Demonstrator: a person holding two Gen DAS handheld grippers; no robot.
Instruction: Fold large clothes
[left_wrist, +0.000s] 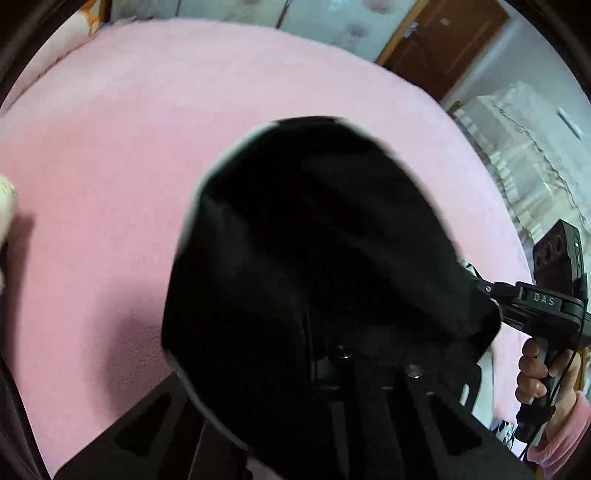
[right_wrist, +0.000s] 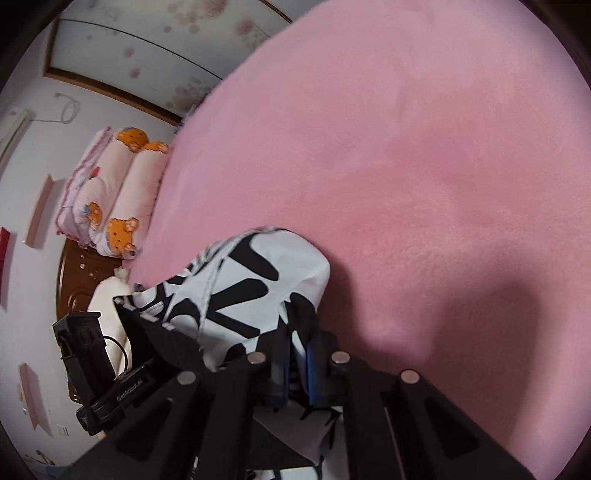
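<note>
Black-white garment (right_wrist: 255, 280) hiding grippers' view, pink blanket (right_wrist: 424, 147), teddy pillows (right_wrist: 110, 192)

Black garment (left_wrist: 314, 251) drapes over the left gripper (left_wrist: 354, 369) above pink bedspread (left_wrist: 110, 147).

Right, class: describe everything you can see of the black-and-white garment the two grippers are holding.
The garment is thin, soft cloth, white with bold black shapes in the right wrist view. In the left wrist view it shows as a plain black, bunched mass. It hangs draped over both grippers, not laid flat, above the pink bed cover. The right gripper is shut on a fold of it between blue pads. The left gripper's fingertips are hidden under the cloth. Which kind of garment it is cannot be told.
</note>
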